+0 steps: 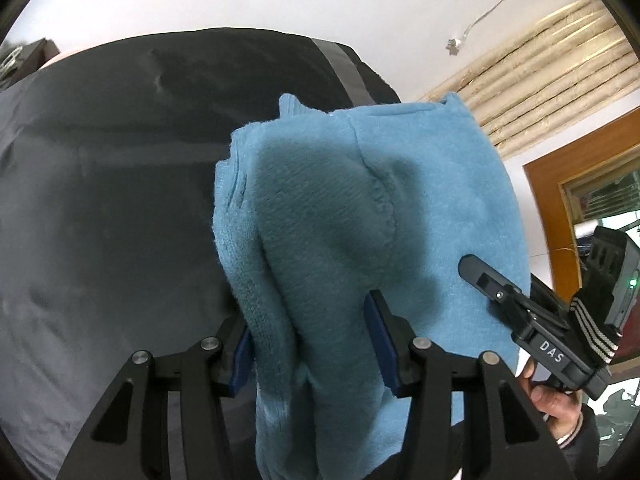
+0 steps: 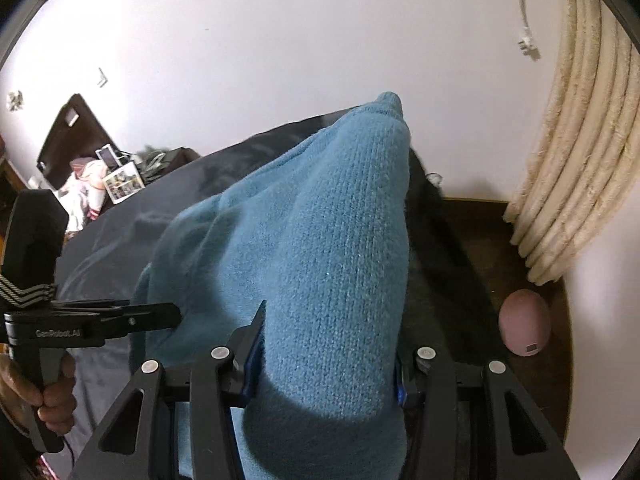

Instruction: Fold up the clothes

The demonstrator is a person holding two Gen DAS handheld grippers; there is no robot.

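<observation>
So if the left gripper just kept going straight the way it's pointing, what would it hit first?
The blue knit sweater itself: the left gripper is already clamped on it, and the bunched fabric fills the path ahead. Beyond that probably lies the dark bedcover, though depth is unclear.

The sweater (image 1: 344, 216) showed as soft blue knit, fuzzy and matt, its ribbed stitches plain in the right wrist view (image 2: 320, 264). The left gripper (image 1: 316, 348) looked like matt black plastic with small shiny metal pins, blue rubbery pads (image 1: 386, 346) pressed into the wool. The right gripper (image 2: 326, 364) had the same matt black finish. Beneath lay a bedsheet (image 1: 100, 184) of smooth dark cloth with a faint sheen. The curtain (image 2: 576, 184) was coarse cream fabric, the door frame (image 1: 548, 200) glossy brown wood, the wall (image 2: 280, 40) flat white paint
</observation>
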